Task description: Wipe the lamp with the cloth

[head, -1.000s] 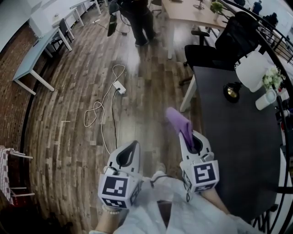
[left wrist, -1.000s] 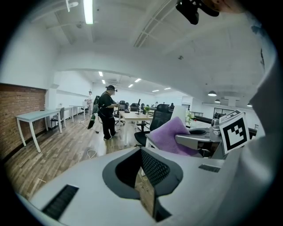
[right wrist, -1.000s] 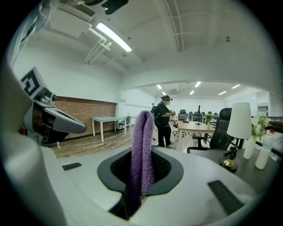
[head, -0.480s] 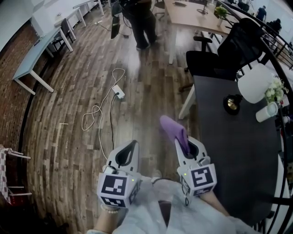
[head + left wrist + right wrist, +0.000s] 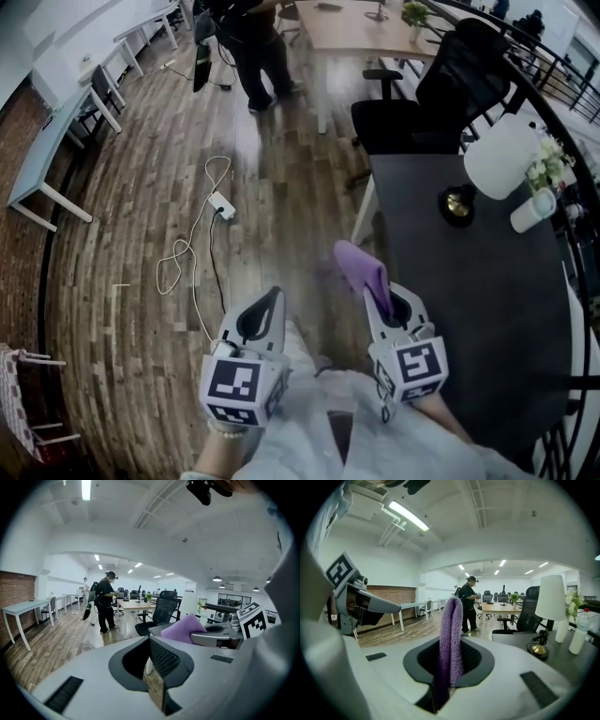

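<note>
- The right hand-held gripper (image 5: 449,670) was clamped on the cloth (image 5: 451,630), its jaws pressed against the fabric from both sides.
- The cloth, purple, stood up out of the jaws as a narrow folded strip, its free end above the jaw tips.
- The left hand-held gripper (image 5: 154,670) had its jaws together with nothing between them.
- In the head view both hand-held grippers were side by side, close to the person's body, well apart from the lamp (image 5: 500,157) and to its left.
- The cloth touched nothing but the jaws; it was short of the lamp, over the near left edge of the surface (image 5: 469,319).
- The lamp stood upright on the far part of the dark surface, with a white shade and a brass-coloured base (image 5: 457,204).
- Just right of the lamp were white flowers (image 5: 548,164) and a white bottle (image 5: 530,211).
- Behind the lamp, and to its left, a black chair (image 5: 436,94) stood at the surface's far end.
- Farther left of the lamp, a person (image 5: 253,47) stood on the wooden floor (image 5: 131,234), and a white cable (image 5: 202,239) lay looped there.
</note>
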The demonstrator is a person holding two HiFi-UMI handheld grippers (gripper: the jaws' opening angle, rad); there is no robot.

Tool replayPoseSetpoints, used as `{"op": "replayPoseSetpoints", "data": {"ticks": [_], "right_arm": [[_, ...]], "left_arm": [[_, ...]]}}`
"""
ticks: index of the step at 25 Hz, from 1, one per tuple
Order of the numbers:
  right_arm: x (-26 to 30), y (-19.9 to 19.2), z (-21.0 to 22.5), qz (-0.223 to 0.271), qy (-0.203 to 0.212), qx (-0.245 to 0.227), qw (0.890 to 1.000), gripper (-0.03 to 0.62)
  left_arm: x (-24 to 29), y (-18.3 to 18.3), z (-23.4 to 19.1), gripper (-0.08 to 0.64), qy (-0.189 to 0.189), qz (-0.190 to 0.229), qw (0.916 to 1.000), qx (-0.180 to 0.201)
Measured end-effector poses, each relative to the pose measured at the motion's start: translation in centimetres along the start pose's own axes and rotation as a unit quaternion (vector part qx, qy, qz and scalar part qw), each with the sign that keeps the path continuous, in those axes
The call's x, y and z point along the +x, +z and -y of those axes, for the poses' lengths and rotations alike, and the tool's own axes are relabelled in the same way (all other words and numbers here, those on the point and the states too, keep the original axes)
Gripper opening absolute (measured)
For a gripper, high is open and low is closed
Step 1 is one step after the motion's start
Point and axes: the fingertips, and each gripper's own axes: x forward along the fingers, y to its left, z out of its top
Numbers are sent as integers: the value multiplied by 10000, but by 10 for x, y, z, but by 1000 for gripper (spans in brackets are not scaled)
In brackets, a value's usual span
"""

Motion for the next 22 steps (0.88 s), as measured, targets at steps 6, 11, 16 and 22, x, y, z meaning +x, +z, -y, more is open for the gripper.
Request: {"op": "replayPoseSetpoints", "data": {"ticks": [6,11,16,22], "right_arm": [[23,1,26,-20,-451,79,9989,49],[51,18,40,-76,-832,181,9963,49],[86,41,49,-15,-1158,215,9930,49],[128,59,63,2,-1627,342,9861,49]], "left_arm": [[43,12,-7,6,-418,19,9991,83],[77,32,-29,6,-726,-96,9971,203],[111,53,-59,6,-1043,-113,9941,290],[155,74,-87,6,-1491,-187,9878,409]]}}
